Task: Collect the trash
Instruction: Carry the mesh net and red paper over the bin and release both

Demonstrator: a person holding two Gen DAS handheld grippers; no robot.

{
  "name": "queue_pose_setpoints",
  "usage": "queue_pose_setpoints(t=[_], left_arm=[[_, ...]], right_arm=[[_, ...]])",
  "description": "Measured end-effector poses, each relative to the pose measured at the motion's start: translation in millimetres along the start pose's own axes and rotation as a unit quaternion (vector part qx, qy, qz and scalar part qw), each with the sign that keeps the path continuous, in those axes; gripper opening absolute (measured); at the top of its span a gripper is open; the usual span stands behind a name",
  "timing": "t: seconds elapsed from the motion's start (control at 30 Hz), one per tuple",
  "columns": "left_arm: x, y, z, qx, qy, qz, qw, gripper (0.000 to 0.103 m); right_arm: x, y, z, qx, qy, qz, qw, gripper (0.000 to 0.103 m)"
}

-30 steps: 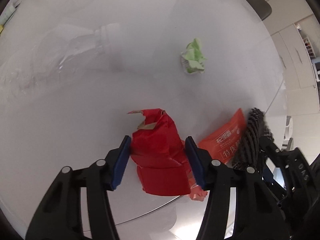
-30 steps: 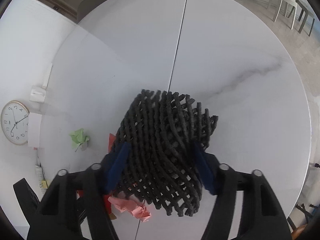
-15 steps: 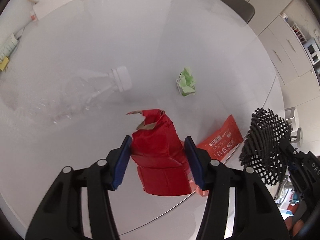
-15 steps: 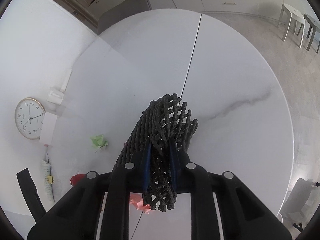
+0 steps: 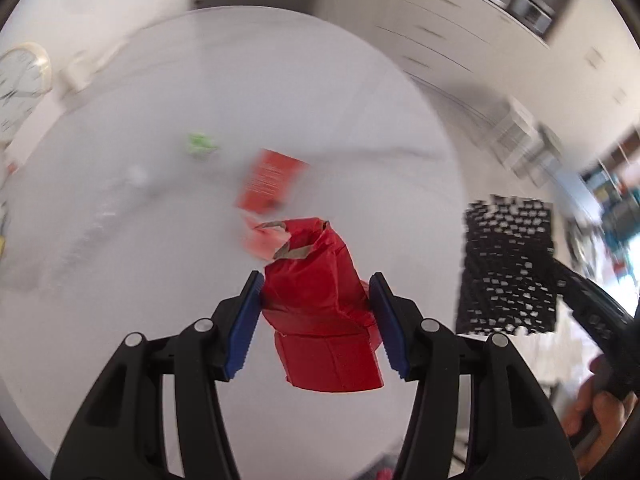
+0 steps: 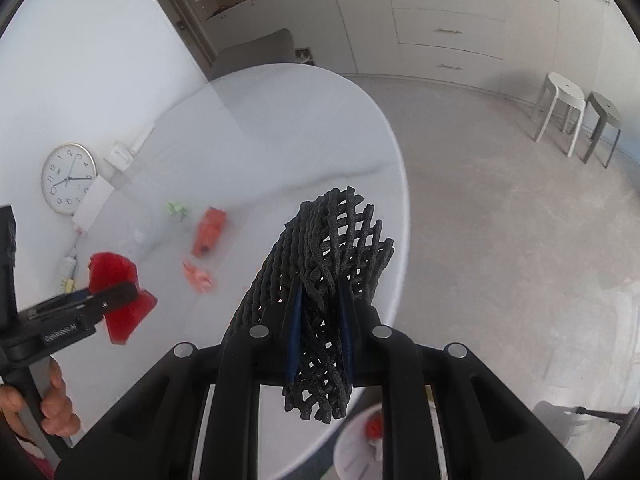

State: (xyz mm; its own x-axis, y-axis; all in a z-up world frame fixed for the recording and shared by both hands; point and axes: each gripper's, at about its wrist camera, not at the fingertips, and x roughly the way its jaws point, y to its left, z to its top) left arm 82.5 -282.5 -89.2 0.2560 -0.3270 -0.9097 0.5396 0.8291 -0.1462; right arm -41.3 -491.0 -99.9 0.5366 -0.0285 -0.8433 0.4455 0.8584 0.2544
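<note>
Left gripper (image 5: 316,328): blue pads clamped on either flank of a crumpled red paper bag (image 5: 320,308), lifted clear above the round white table (image 5: 280,100). Right gripper (image 6: 320,332): jaws pressed nearly together on a bunched black foam net (image 6: 328,280), carried off the table's rim at about 4 o'clock, over a white bin (image 6: 356,444). Left on the tabletop: orange wrapper (image 6: 209,230) near centre, green paper wad (image 6: 176,209) at its 10 o'clock, pink scrap (image 6: 198,276) at its 6 o'clock.
</note>
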Motion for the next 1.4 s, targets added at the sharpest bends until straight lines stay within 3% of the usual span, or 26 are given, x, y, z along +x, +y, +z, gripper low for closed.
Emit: queue_pose_setpoints(t=[0.13,0.33,0.47,0.7,0.8,0.87,0.93,1.2,1.4], left_arm=[[4.8,-80.0,-39.0,0.084,0.027,-0.063,0.9942,0.053],[31.5,-182.2,-108.5,0.200,0.082,-0.099,0.9713,0.053],[50.9,-222.6,-148.3,0.237,0.119,-0.106,0.9584,0.053],[89.8,-251.6,-194.3,0.275,0.172,-0.090,0.9417,0.054],[93.4,-252.3,-204.4,0.278,0.190,-0.088,0.9376,0.063],[87.1,-252.5,-206.2,0.283,0.181,-0.086,0.9379,0.074],[78.1,-252.3,-205.1,0.291,0.164,-0.081,0.9393,0.079],[41.7,-230.5,-191.7,0.278,0.117,-0.069,0.9510,0.083],[45.1,-231.0,-184.2,0.258,0.109,-0.057,0.9584,0.083]], right_arm=[[-35.6,-65.8,-58.4,0.042,0.018,-0.042,0.998,0.017],[-75.3,-126.1,-130.7,0.095,0.034,-0.088,0.991,0.018],[-92.1,-148.3,-163.7,0.116,0.039,-0.095,0.988,0.018],[-98.5,-174.8,-195.9,0.120,0.051,-0.089,0.987,0.018],[-94.5,-179.8,-204.2,0.119,0.058,-0.083,0.988,0.018],[-90.4,-179.8,-206.6,0.118,0.063,-0.078,0.988,0.019],[-86.1,-179.4,-208.4,0.116,0.068,-0.073,0.988,0.019],[-57.2,-170.0,-212.9,0.086,0.094,-0.047,0.991,0.020],[-30.6,-151.3,-211.8,0.051,0.116,-0.031,0.991,0.022]])
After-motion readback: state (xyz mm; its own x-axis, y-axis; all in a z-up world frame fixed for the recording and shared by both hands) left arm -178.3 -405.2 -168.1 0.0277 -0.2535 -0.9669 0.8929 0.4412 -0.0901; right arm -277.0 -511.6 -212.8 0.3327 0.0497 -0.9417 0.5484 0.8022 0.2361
